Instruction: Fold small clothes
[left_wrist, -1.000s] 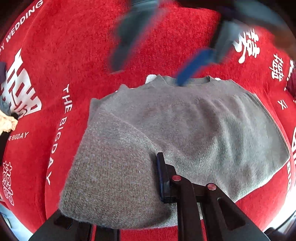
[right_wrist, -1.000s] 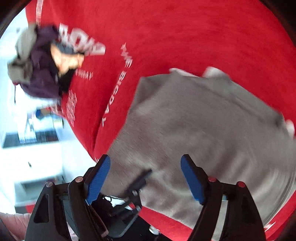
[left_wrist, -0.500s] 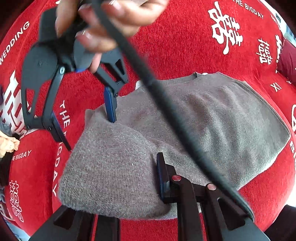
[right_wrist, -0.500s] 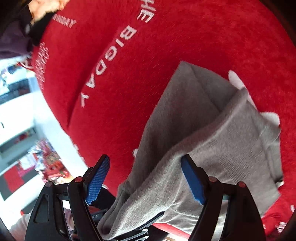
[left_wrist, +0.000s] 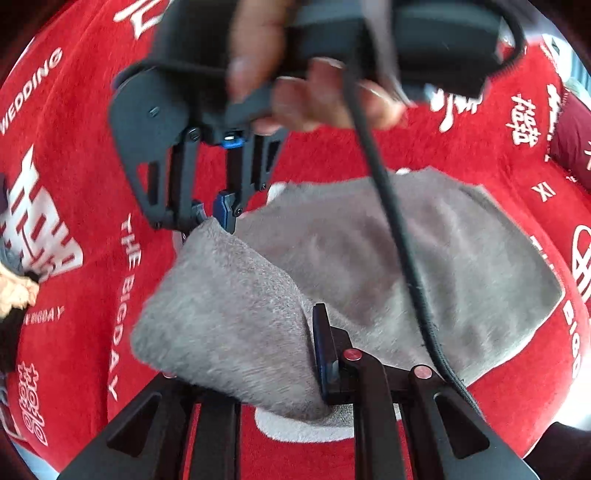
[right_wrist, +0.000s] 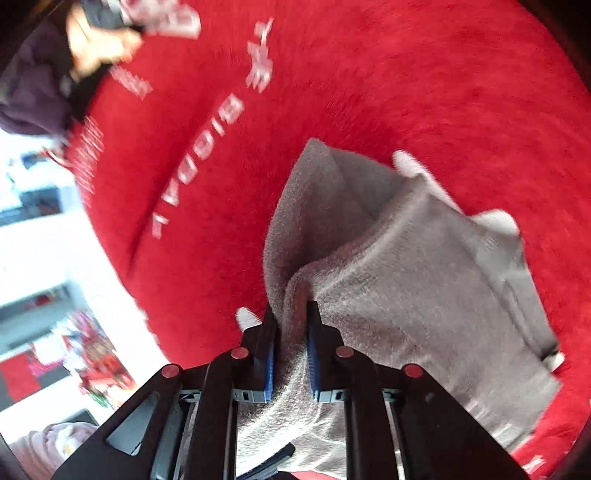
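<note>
On the red cloth (left_wrist: 369, 155) lettered "THE BIGDAY", both claws pinch the grey sweater (left_wrist: 424, 266), the right claw (right_wrist: 290, 332) just closing.

You have a small grey knit sweater (left_wrist: 424, 266) lying on the red cloth, its left side folded over the body and that fold's two corners pinched and raised.

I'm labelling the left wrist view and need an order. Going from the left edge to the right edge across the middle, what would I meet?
Small pile of clothes at the edge → white "THE BIGDAY" lettering on the red cloth → right gripper pinching the raised fold → grey sweater → black cable crossing it → white print at the right edge.
</note>
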